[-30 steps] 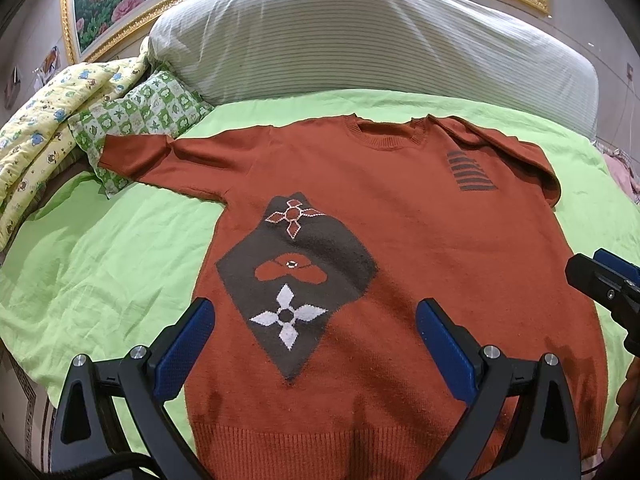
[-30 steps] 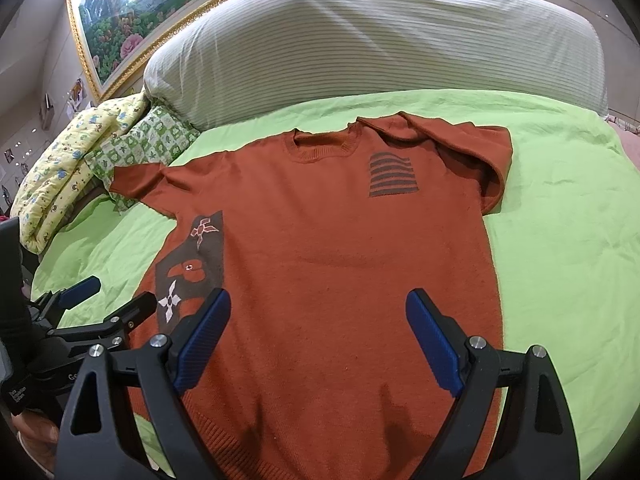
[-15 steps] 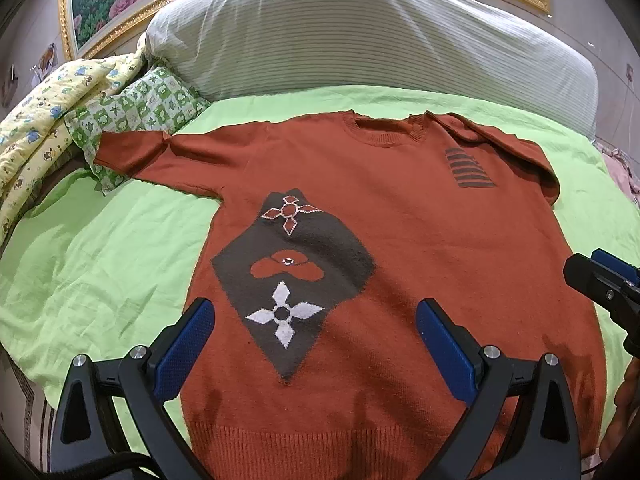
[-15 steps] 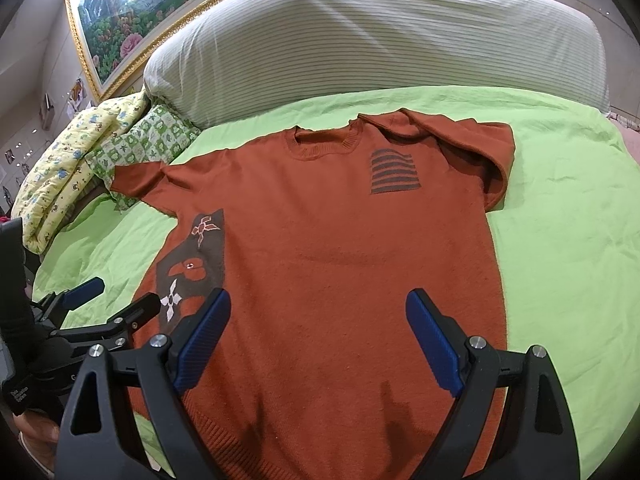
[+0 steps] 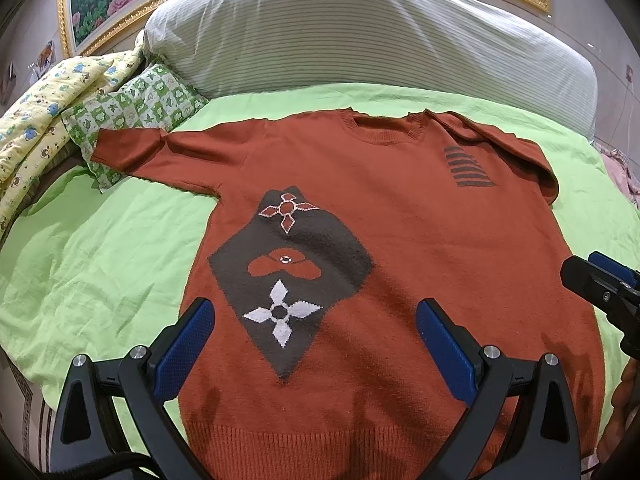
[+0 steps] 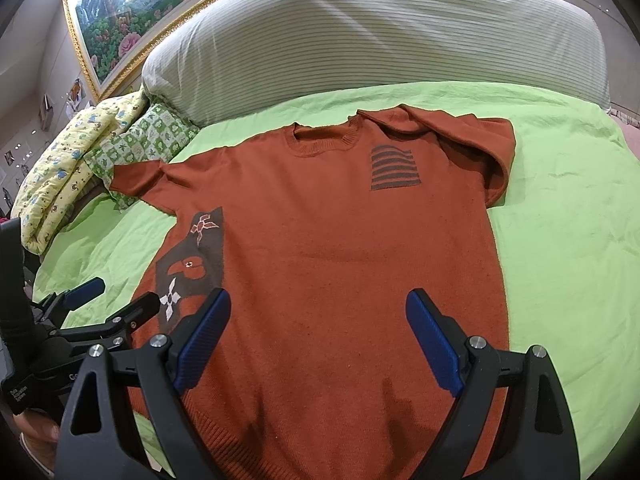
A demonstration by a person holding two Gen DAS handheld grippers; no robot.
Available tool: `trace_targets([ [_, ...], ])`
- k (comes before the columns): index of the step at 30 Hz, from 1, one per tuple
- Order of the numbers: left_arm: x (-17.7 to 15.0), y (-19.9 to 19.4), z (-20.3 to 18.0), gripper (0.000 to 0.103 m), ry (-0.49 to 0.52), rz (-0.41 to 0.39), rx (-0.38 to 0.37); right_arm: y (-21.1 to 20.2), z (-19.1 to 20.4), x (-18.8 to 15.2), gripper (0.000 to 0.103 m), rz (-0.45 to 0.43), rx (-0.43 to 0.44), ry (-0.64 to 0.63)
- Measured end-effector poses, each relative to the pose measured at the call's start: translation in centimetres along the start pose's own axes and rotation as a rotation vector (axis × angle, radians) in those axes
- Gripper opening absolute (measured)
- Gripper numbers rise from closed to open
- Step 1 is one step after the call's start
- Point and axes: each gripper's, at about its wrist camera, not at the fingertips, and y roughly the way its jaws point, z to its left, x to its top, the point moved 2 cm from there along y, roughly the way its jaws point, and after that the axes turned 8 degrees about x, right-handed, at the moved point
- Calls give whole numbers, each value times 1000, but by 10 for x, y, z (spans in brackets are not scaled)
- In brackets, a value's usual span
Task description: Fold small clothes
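A rust-orange knit sweater (image 5: 404, 240) lies flat, front up, on a light green bedsheet (image 5: 100, 264). It has a dark diamond patch with white and red motifs (image 5: 288, 280) and a striped patch (image 5: 468, 168) near one shoulder. Its left sleeve (image 5: 136, 152) reaches out onto a small pillow; its right sleeve (image 6: 476, 140) is folded over the shoulder. My left gripper (image 5: 314, 332) is open and empty above the lower hem. My right gripper (image 6: 318, 332) is open and empty above the sweater (image 6: 340, 248), to the right of the left one (image 6: 108, 300).
A large striped bolster (image 5: 360, 32) lies across the head of the bed. A green checked pillow (image 5: 132, 108) and a yellow patterned quilt (image 5: 44, 108) sit at the far left. A gold-framed painting (image 6: 132, 20) hangs behind. The bed edge drops off at lower left.
Both grippers have drifted only slightly; the sweater lies as before and both grippers stay open.
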Motion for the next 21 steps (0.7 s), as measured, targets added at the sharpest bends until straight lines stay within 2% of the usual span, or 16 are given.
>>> trace_targets([
  [21, -1, 6, -2, 101, 1, 17, -15, 4, -3, -1, 89, 11, 3, 5],
])
